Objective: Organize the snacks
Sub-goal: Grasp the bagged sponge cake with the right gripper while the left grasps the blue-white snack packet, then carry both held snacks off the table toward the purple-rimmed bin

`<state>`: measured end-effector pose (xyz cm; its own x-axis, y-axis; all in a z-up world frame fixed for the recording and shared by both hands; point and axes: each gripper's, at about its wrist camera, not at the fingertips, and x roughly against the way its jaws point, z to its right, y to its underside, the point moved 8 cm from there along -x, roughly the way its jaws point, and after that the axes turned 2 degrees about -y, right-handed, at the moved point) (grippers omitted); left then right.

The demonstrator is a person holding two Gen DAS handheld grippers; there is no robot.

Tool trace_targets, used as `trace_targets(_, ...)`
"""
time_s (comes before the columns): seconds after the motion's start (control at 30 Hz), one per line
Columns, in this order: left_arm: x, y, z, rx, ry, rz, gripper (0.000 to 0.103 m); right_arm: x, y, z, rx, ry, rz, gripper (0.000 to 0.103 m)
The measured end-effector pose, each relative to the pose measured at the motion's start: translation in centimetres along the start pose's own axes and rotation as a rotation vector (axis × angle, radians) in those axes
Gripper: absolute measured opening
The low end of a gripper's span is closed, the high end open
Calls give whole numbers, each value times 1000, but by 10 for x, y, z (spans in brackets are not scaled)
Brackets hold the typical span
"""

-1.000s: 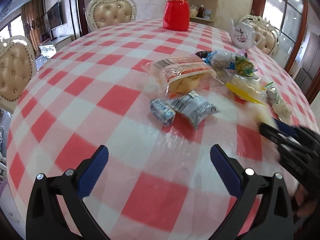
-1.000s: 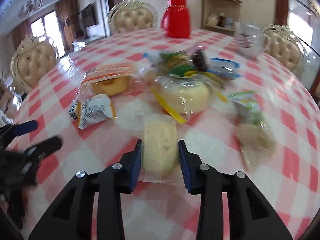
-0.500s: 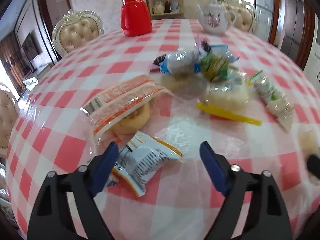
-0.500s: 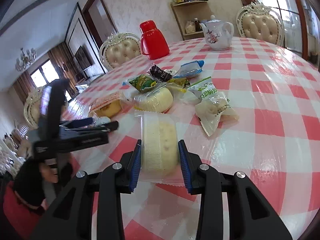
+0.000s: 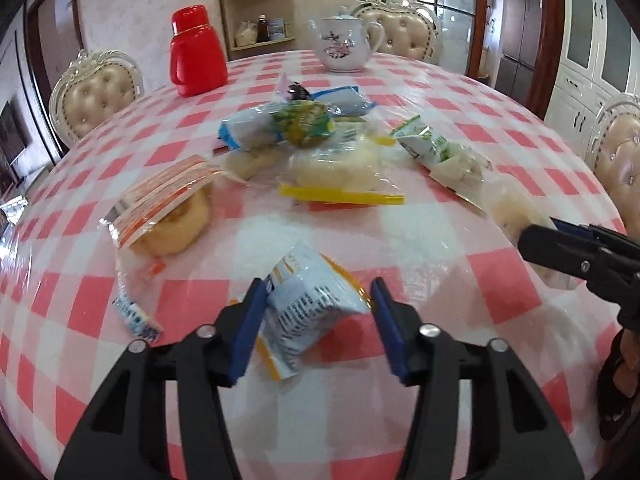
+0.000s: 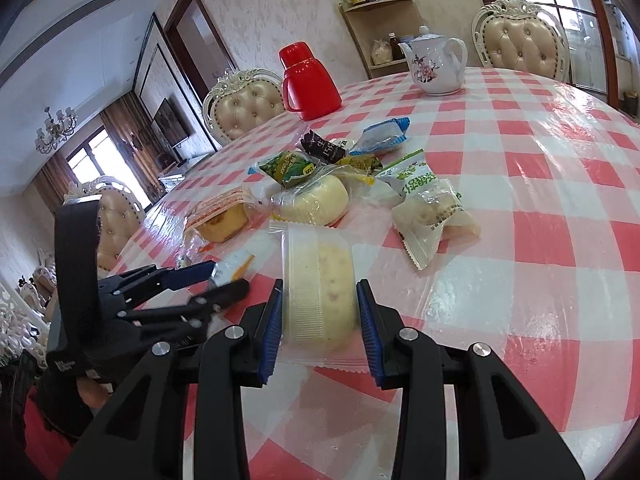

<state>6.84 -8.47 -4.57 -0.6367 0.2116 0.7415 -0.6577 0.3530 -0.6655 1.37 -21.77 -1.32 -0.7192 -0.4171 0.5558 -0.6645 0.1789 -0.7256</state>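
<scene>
Since the earlier frames our left gripper (image 5: 318,322) has slid across the checked tablecloth (image 5: 420,240) to the blue-and-white snack packet (image 5: 310,300), which now sits between its blue pads; before, it lay well ahead. Jaws have just been closing: the left pad touches the packet's edge, the right pad looks a hair off it, so no firm pinch yet. Gripper points down at the table, fingers level w/ each other. Packet's long axis runs diagonally, far-left to near-right, printed end toward the camera, orange seam along its right side.

Our right gripper (image 6: 318,322) is tilted down over the table's near edge, pads pressed on both long sides of a pale cake in a clear wrapper (image 6: 320,292). Cake's long axis points straight away from us, along the fingers; crimped wrapper end hangs near the camera.

Other snacks sit in a loose pile mid-table: an orange-striped bun bag (image 5: 168,208), a yellow-sealed bun bag (image 5: 340,176), a green-and-white packet (image 6: 428,208). Red thermos (image 5: 198,54) and white teapot (image 5: 346,46) stand upright at the far side.
</scene>
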Motion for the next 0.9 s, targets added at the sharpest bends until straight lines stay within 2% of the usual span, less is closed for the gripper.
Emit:
trace_targets(0.07, -4, 1, 3, 0, -19, -16, 72, -1, 0, 1, -6, -2, -1, 36)
trace_targets(0.23, -10, 5, -2, 25, -31, -58, 73, -1, 0, 2, -10, -3, -6, 36)
trace_targets(0.27, -12, 7, -3, 38, -27, -77, 71, -2, 0, 2, -12, -3, -7, 36)
trace_targets(0.33, -12, 9, -5, 67, -10, -82, 40, -1, 1, 2, -16, -5, -5, 36)
trace_targets(0.37, -10, 9, -6, 75, -13, -77, 35, -1, 0, 3, -19, -7, -4, 36)
trace_targets(0.63, 24, 7, -7, 169, 10, 25, 29, 4, -1, 4, -38, -26, 17, 36)
trace_targets(0.9, 50, 23, -2, 200, -4, 60, 28, 7, -2, 6, -47, -16, 29, 36)
